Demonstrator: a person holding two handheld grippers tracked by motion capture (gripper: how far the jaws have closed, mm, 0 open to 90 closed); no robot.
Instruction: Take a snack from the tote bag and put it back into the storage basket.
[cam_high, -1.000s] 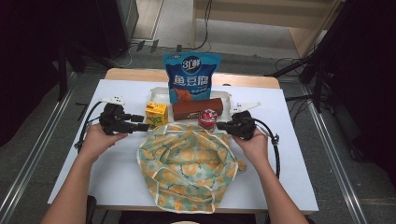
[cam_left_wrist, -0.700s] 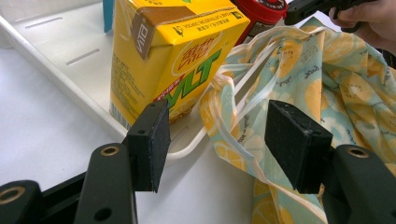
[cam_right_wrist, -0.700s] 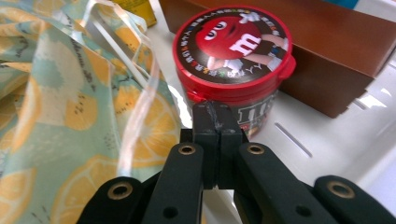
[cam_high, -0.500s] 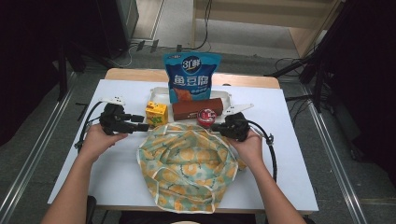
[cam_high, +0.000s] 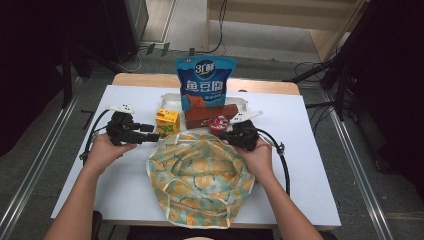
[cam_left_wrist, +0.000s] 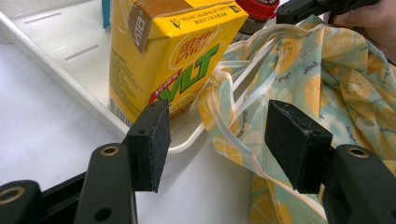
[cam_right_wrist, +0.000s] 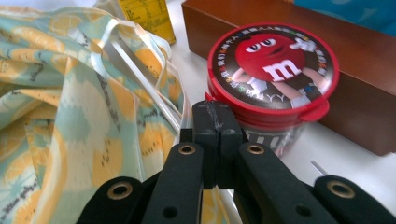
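A cloth bag (cam_high: 200, 175) printed with yellow fruit slices lies open-mouthed at the table's front centre. My left gripper (cam_high: 152, 135) is open at the bag's left rim, beside a yellow juice carton (cam_high: 167, 121). In the left gripper view the bag's white-edged rim (cam_left_wrist: 233, 135) runs between the spread pads (cam_left_wrist: 152, 140) without being pressed, and the carton (cam_left_wrist: 173, 51) stands just beyond. My right gripper (cam_high: 231, 136) is at the bag's right rim. Its jaws (cam_right_wrist: 215, 126) are shut on the bag's thin edge, right in front of a red-lidded candy tub (cam_right_wrist: 273, 70).
A white tray (cam_high: 170, 100) at the back holds the carton, a brown box (cam_high: 210, 114), the candy tub (cam_high: 218, 122) and an upright blue snack pouch (cam_high: 202, 82). Cables trail from both grippers across the white table (cam_high: 310, 165). The table's sides show bare white surface.
My right hand has slid a little to the left with the bag's rim pinched in its jaws. The left hand and gripper have stayed put.
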